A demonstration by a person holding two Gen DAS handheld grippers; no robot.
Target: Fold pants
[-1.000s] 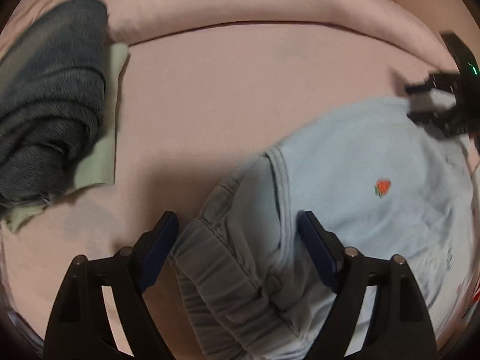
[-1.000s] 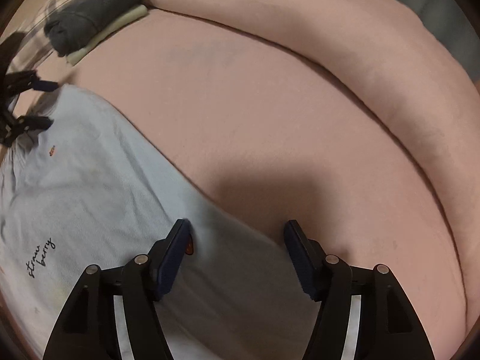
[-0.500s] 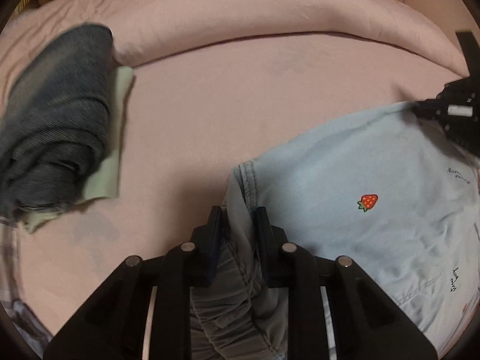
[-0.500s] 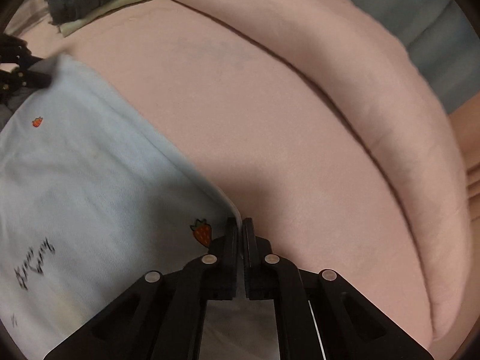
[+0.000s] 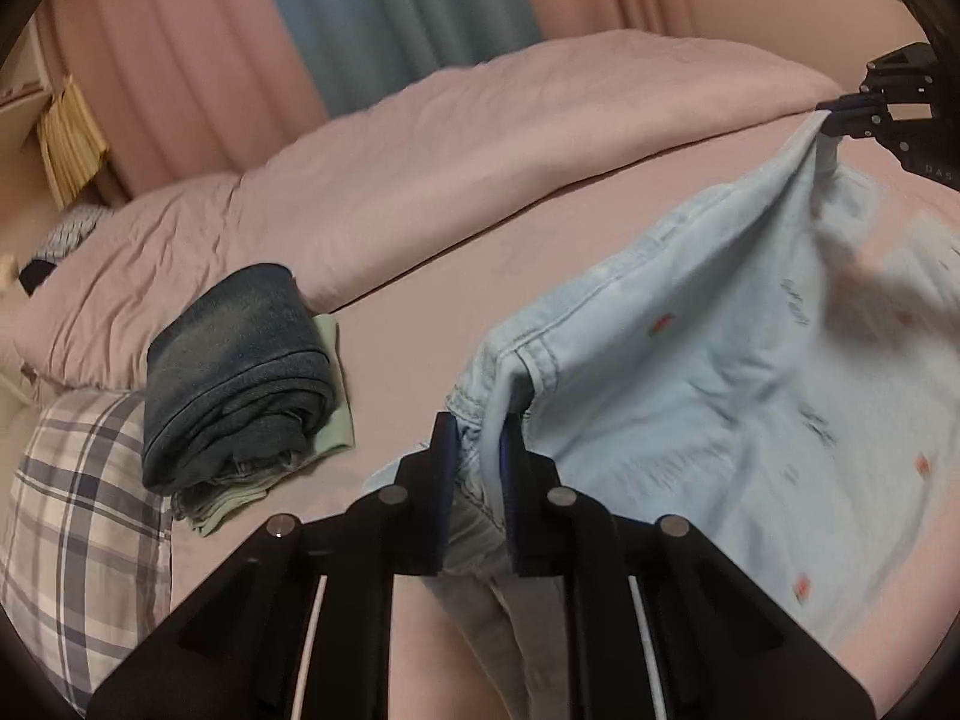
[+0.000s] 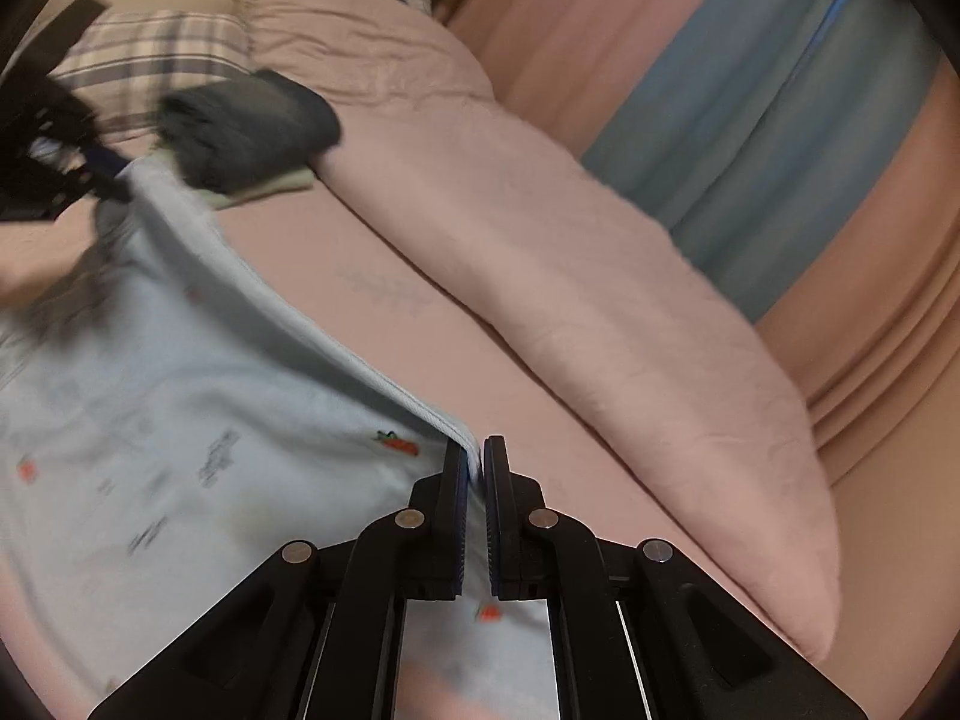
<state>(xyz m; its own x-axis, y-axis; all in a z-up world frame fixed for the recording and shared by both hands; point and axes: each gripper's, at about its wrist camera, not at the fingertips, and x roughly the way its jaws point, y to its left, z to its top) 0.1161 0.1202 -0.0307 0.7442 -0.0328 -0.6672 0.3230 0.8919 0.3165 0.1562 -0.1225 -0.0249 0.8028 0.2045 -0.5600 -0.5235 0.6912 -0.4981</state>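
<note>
Light blue pants (image 5: 708, 384) with small strawberry prints hang stretched above the pink bed, also in the right wrist view (image 6: 180, 420). My left gripper (image 5: 477, 438) is shut on the waistband end of the pants. My right gripper (image 6: 475, 462) is shut on the hem edge at the other end. Each gripper shows in the other's view: the right one (image 5: 840, 117) at the far right, the left one (image 6: 105, 177) at the far left. The cloth is blurred from motion.
A folded stack of dark jeans (image 5: 234, 372) on a pale green garment (image 5: 336, 396) lies on the pink bed sheet (image 5: 420, 324). A rolled pink duvet (image 6: 570, 276) runs along the back. A plaid pillow (image 5: 78, 528) is at the left. Curtains (image 6: 780, 120) hang behind.
Both grippers closed on the pants' ends, then lifted them off the bed; the views tilted up and the cloth now hangs stretched between them.
</note>
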